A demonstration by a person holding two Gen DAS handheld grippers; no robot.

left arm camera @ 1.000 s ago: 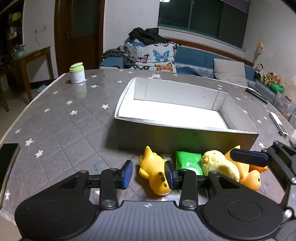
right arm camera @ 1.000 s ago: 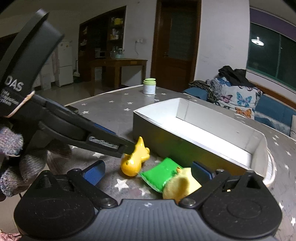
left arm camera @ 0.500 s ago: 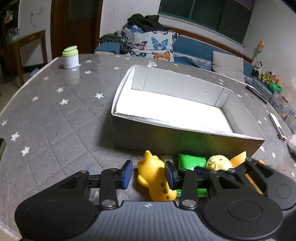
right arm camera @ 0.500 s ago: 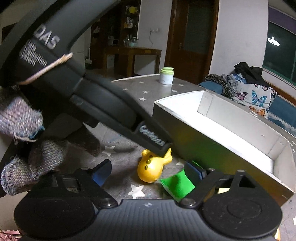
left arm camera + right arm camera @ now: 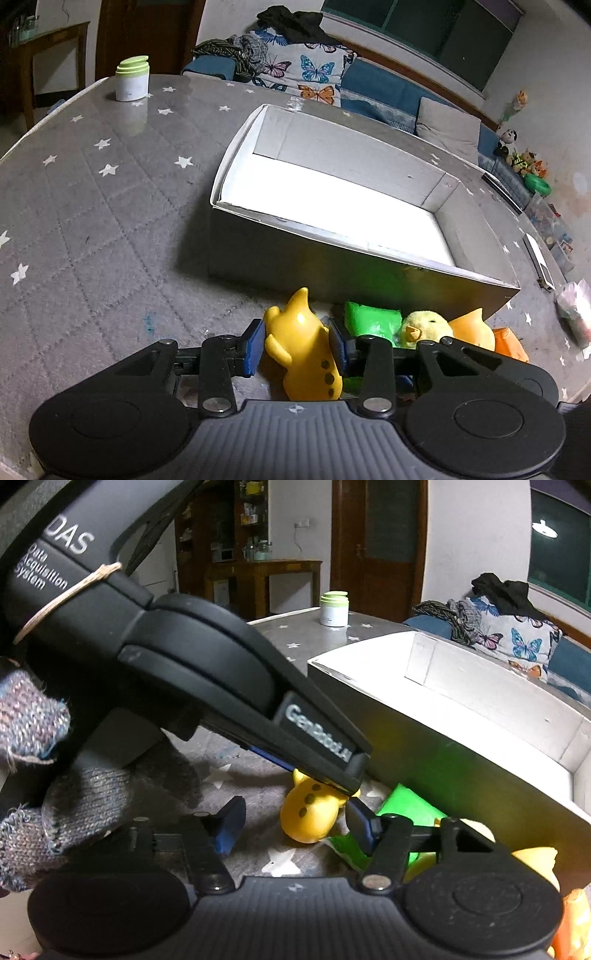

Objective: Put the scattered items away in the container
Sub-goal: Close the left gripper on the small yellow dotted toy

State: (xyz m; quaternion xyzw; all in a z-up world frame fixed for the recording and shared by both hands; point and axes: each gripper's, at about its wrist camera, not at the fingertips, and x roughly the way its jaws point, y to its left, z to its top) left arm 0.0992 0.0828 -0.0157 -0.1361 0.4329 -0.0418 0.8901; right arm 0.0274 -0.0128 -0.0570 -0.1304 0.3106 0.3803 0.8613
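Grey quilted cloth printed with white stars covers the table (image 5: 92, 206), near whose front edge both tools work. Around the glossy yellow rubber animal toy with brown spots (image 5: 306, 350), the left gripper (image 5: 297, 345) stands with its blue pads (image 5: 254, 345) on either flank, spread wide; whether they press the toy cannot be told. In the right wrist view the right gripper (image 5: 291, 821) is closing with that same toy (image 5: 308, 814) partly between its pads, apart from them, and the left tool's black finger crossing above. Just beside lie a green plastic packet (image 5: 371, 321), a fluffy yellow plush chick (image 5: 424, 328) and an orange rubber toy (image 5: 474, 328), all against the near wall of the shallow white cardboard box (image 5: 332, 266). A white jar with green lid (image 5: 131, 79) stands well apart at the far left corner.
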